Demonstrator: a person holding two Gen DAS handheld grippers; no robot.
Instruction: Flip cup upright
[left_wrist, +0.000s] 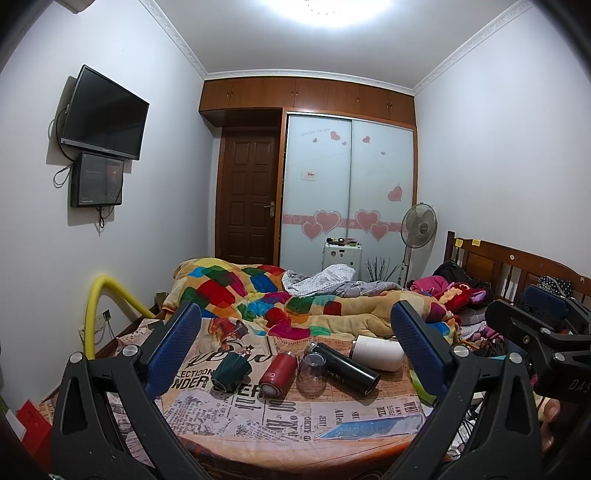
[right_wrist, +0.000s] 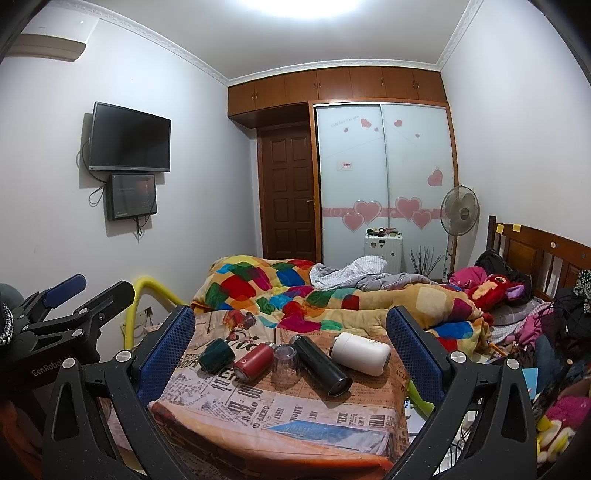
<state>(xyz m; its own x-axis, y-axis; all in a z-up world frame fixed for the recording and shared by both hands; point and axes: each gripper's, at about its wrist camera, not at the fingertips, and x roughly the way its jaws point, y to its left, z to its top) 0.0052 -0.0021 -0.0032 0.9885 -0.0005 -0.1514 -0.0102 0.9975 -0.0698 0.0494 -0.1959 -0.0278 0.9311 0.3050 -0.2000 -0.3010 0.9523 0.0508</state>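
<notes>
Several cups lie on a newspaper-print cloth (left_wrist: 280, 417) over a low table by the bed. From left: a dark green cup (left_wrist: 231, 371) on its side, a red bottle (left_wrist: 277, 373) on its side, a clear glass (left_wrist: 312, 373) standing upside down, a black flask (left_wrist: 347, 362) on its side, a white cup (left_wrist: 377, 352) on its side. The same row shows in the right wrist view: green (right_wrist: 217, 355), red (right_wrist: 253, 361), clear (right_wrist: 285, 363), black (right_wrist: 321, 363), white (right_wrist: 360, 352). My left gripper (left_wrist: 295, 347) and right gripper (right_wrist: 291, 341) are both open and empty, held back from the cups.
A bed with a colourful quilt (left_wrist: 266, 295) lies behind the table. A yellow padded rail (left_wrist: 107, 306) stands at the left. The right gripper's body (left_wrist: 535, 332) shows at the left view's right edge. Clothes and bags (right_wrist: 546, 325) pile at the right.
</notes>
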